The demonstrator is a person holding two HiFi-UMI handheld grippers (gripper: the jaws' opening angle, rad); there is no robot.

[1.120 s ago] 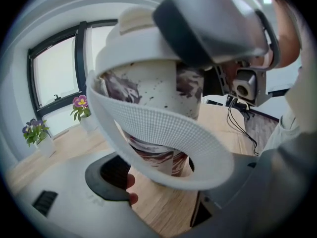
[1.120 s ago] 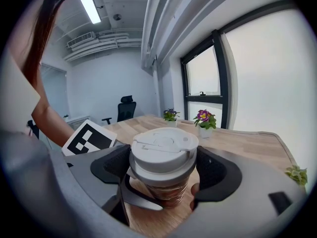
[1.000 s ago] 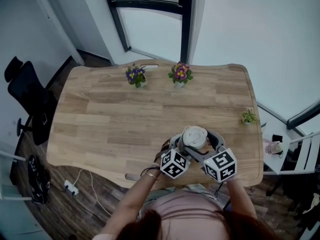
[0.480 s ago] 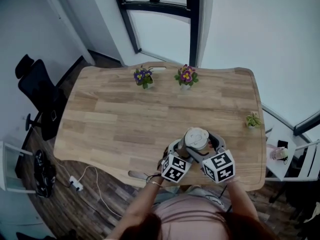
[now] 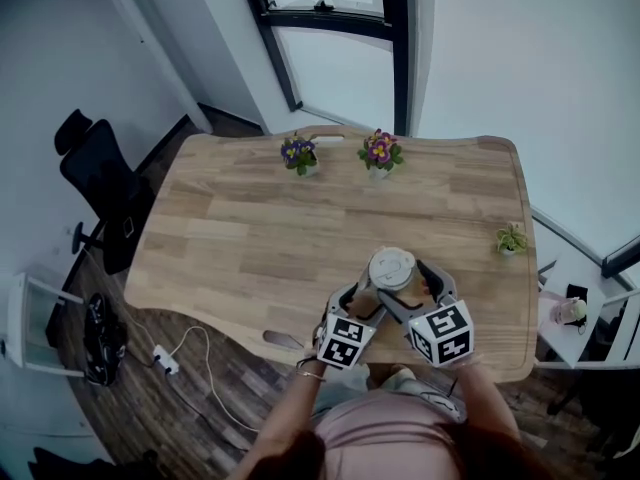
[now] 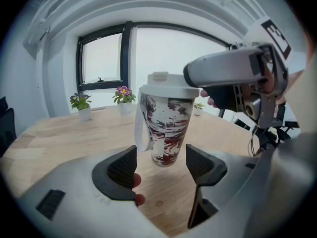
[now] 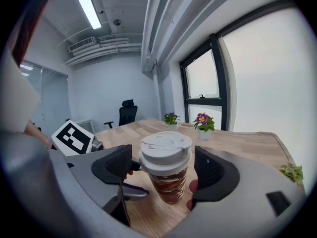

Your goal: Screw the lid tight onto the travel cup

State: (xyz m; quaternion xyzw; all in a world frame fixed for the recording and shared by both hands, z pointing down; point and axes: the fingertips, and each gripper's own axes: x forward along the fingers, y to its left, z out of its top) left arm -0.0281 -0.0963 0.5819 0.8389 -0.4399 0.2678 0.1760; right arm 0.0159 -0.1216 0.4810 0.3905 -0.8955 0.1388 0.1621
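White handle of travel cup shows only in left gripper view.

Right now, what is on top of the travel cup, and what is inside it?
A white lid sits on top of the travel cup, covering its whole mouth. Because of the lid and the patterned wall, the inside cannot be seen, nor the screw thread.

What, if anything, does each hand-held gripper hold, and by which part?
Left hand-held gripper: nothing; its jaws, just closing, flank the travel cup base without touching. Right hand-held gripper flanks the lid rim; grip unclear.
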